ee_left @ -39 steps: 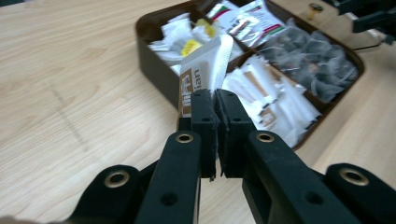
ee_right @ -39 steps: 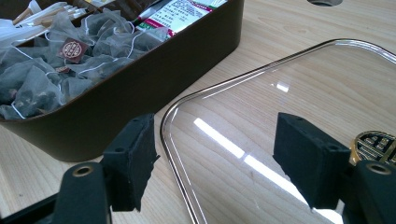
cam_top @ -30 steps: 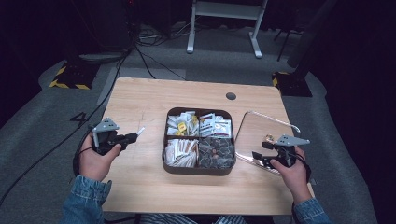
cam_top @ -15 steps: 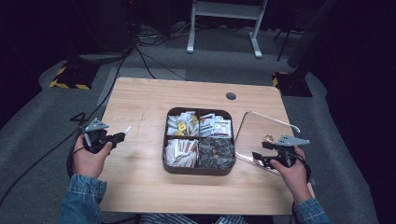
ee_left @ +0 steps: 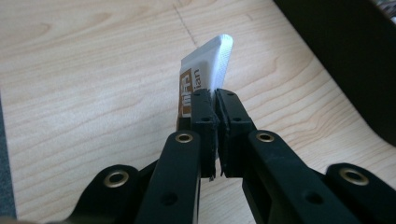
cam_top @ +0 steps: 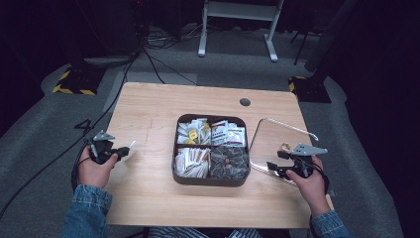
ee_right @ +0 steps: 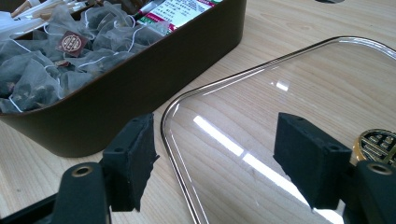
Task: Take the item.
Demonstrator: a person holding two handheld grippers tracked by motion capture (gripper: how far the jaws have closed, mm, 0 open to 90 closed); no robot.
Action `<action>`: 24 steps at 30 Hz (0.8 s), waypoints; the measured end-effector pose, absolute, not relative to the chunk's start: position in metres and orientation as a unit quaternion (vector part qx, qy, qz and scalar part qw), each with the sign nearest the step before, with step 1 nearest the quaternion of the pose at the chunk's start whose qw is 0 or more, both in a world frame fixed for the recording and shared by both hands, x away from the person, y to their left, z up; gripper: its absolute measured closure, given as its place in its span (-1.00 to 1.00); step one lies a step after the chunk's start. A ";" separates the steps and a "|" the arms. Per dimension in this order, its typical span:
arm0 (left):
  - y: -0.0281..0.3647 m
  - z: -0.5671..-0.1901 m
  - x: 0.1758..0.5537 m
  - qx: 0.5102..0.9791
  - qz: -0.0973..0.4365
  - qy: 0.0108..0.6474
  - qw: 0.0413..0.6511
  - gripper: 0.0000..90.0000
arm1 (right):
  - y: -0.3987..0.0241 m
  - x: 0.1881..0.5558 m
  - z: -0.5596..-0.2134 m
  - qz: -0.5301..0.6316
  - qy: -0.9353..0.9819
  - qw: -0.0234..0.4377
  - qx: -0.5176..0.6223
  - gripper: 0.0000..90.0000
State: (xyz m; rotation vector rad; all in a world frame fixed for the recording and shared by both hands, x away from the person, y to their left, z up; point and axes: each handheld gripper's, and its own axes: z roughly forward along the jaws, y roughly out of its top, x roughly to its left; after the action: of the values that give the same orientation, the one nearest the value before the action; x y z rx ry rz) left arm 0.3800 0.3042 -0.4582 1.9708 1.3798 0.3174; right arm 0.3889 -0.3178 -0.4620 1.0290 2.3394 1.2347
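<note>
My left gripper (cam_top: 120, 151) is shut on a white sachet (cam_top: 130, 147) with a brown label, low over the table's left side. In the left gripper view, the sachet (ee_left: 205, 70) sticks out past the closed gripper (ee_left: 217, 95). A dark brown box (cam_top: 210, 181) with four compartments of sachets and tea bags (ee_right: 46, 60) sits mid-table. My right gripper (cam_top: 273, 167) is open, hovering over the near edge of a clear lid (cam_top: 277, 139). In the right gripper view, the right gripper (ee_right: 219, 154) straddles the lid's rim (ee_right: 180, 154) without touching it.
The lid's gold knob (ee_right: 380, 142) lies just right of my right gripper. The box wall (ee_right: 140, 88) stands close on its left. A dark cable hole (cam_top: 244, 102) marks the table's far side. Bare wood (cam_top: 143, 114) stretches left of the box; cables trail on the floor.
My left hand has moved left and down, away from the box, carrying the sachet toward the table's left edge. The right hand has stayed put.
</note>
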 end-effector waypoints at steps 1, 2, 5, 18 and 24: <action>0.305 -0.459 0.380 0.761 0.120 0.534 0.348 0.92 | -0.318 0.389 -0.462 0.430 0.815 0.151 0.358 -0.33; 0.306 -0.461 0.381 0.761 0.118 0.535 0.347 0.92 | -0.318 0.389 -0.462 0.430 0.815 0.151 0.358 -0.33; 0.307 -0.464 0.381 0.761 0.117 0.538 0.342 0.92 | -0.318 0.389 -0.463 0.428 0.816 0.150 0.358 -0.33; 0.305 -0.472 0.383 0.762 0.105 0.535 0.349 0.55 | -0.316 0.389 -0.464 0.427 0.818 0.147 0.356 -0.34; 0.305 -0.470 0.383 0.752 0.114 0.539 0.362 -0.05 | -0.316 0.389 -0.464 0.426 0.819 0.147 0.356 -0.34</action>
State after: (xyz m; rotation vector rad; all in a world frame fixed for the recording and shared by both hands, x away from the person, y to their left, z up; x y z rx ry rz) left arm 0.3828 0.3054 -0.4704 1.9364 1.3876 0.2938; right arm 0.3893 -0.3163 -0.4645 1.0256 2.3554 1.2243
